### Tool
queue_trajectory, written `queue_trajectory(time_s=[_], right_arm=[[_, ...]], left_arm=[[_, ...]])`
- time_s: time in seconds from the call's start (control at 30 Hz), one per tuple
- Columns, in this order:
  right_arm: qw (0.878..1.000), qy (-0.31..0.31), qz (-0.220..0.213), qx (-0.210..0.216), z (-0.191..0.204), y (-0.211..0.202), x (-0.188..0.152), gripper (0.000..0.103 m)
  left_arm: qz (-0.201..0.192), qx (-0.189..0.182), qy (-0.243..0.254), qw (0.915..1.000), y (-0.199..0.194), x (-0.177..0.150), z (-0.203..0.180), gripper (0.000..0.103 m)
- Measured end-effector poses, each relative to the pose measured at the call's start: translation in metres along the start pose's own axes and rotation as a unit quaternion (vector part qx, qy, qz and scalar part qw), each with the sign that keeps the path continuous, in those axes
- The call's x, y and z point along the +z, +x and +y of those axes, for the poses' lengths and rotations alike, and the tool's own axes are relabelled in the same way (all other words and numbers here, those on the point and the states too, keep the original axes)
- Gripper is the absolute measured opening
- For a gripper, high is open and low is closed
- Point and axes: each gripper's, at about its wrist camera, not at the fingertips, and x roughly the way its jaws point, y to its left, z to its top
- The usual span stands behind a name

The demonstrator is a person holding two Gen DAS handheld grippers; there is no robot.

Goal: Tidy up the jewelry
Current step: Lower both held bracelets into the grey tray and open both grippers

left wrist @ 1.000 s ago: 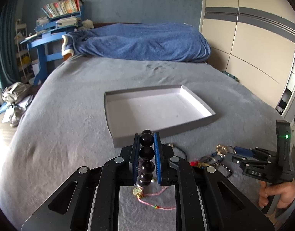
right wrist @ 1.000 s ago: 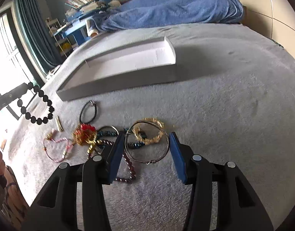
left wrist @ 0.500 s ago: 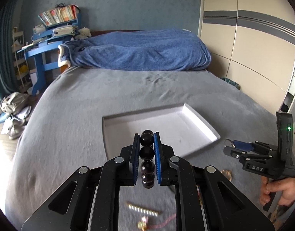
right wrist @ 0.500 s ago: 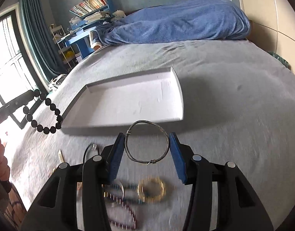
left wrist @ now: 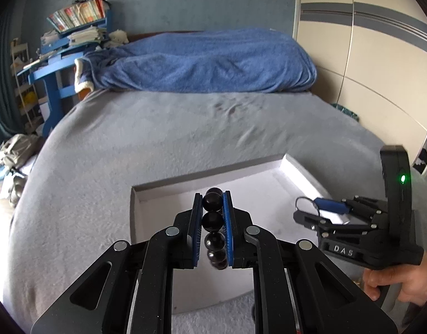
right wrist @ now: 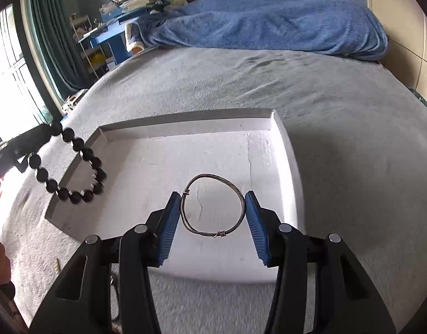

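My left gripper is shut on a black bead bracelet, its beads stacked between the blue pads above the near left part of the white tray. From the right wrist view that bead bracelet dangles as a loop over the tray's left wall. My right gripper is shut on a thin grey wire bangle, held flat between the pads over the white tray. In the left wrist view the right gripper hovers over the tray's right side, a hand on its handle.
The tray lies on a grey bedspread. A blue blanket is heaped at the head of the bed. A blue desk with books stands at back left, wardrobe doors on the right. A small gold piece lies near the tray's front left.
Both grippers have carried their pieces forward from the pile of jewelry to above the tray. The pile has dropped out of view below. Grips are unchanged.
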Motion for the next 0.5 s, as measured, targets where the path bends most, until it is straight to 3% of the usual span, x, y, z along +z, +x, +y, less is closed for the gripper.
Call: queue_trajectory(time_s=[0.37, 0.4, 0.5], right_arm=[[0.997, -0.037, 0.054, -0.027, 0.011, 0.036, -0.002, 0.048], [0.997, -0.040, 0.052, -0.030, 0.012, 0.035, -0.003, 0.048], [0.998, -0.038, 0.050, -0.023, 0.013, 0.034, -0.005, 0.057]], left_arm=[[0.066, 0.040, 0.016, 0.9969, 0.046, -0.038, 0.017, 0.015], [0.069, 0.042, 0.018, 0.9966, 0.047, -0.041, 0.018, 0.019], [0.061, 0.048, 0.019, 0.9968, 0.042, -0.045, 0.020, 0.044]])
